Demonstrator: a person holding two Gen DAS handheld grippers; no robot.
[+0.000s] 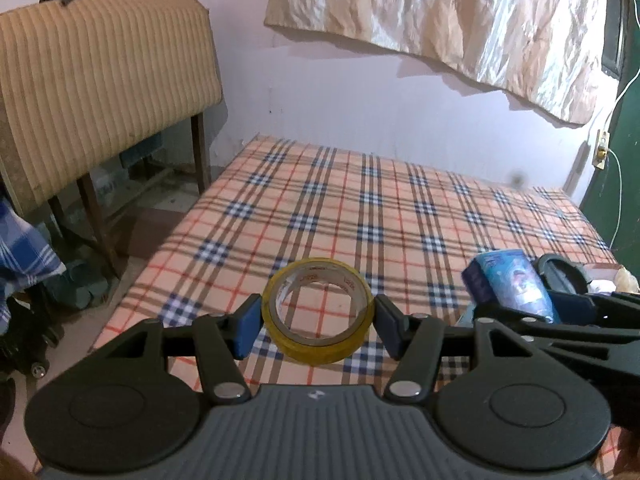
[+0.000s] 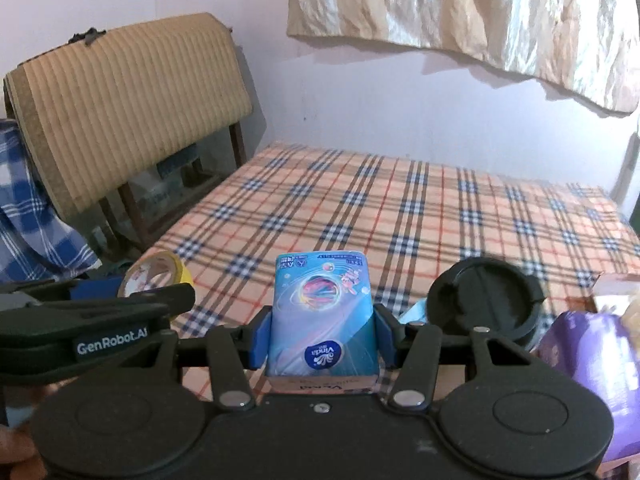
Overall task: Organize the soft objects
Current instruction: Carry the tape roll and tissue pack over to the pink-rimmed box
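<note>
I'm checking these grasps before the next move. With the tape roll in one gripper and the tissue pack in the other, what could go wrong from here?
1. The left gripper pinches the yellow tape roll only at two points on its curved rim, so it may swivel or slip out.
2. The right gripper squeezes the soft tissue pack, which could deform and slide.
3. The two grippers are close together, so they might bump.

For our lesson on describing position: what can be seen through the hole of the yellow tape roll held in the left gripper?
Through the tape roll, clamped by the left gripper, the checked bedcover shows. The roll's band covers the cloth directly behind it.
</note>
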